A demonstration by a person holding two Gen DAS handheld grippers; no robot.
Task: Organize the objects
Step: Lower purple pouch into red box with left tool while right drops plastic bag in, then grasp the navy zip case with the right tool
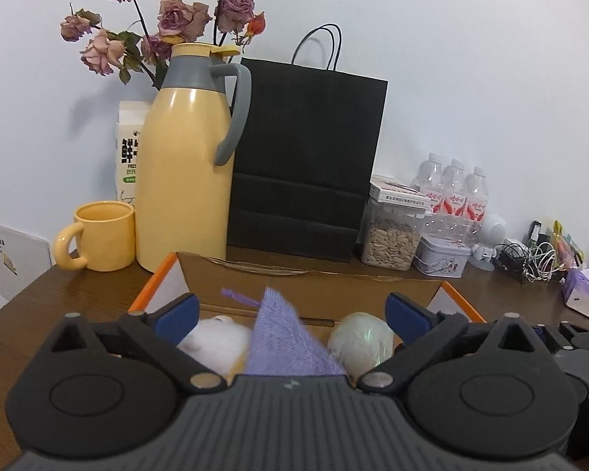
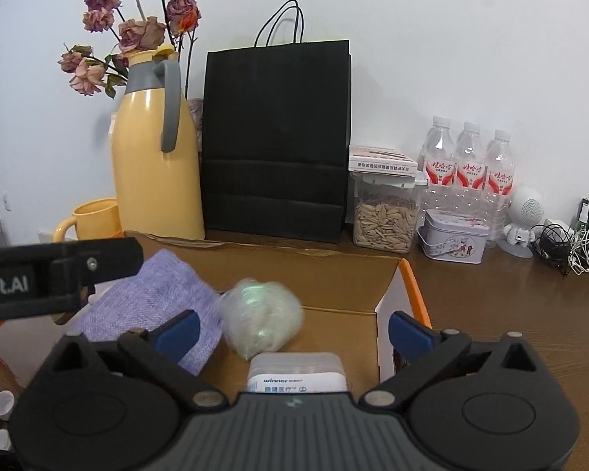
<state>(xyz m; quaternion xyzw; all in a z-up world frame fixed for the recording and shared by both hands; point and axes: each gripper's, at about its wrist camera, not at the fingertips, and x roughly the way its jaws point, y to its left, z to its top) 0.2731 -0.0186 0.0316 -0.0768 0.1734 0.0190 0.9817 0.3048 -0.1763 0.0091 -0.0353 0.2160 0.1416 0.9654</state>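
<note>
Both the left gripper [image 1: 290, 314] and right gripper [image 2: 292, 329] hover with fingers spread wide, pinching nothing, over the cardboard box [image 2: 333, 271] holding a purple cloth [image 2: 153, 294] and a pale ball [image 2: 261, 312].

even indoor light, fisheye-bent edges, blurred purple cloth [image 1: 284, 337]

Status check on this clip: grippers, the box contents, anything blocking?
Left gripper open, right gripper open, both empty. Purple cloth, clear film ball and wipes pack lie in the cardboard box. Nothing blocking.
</note>
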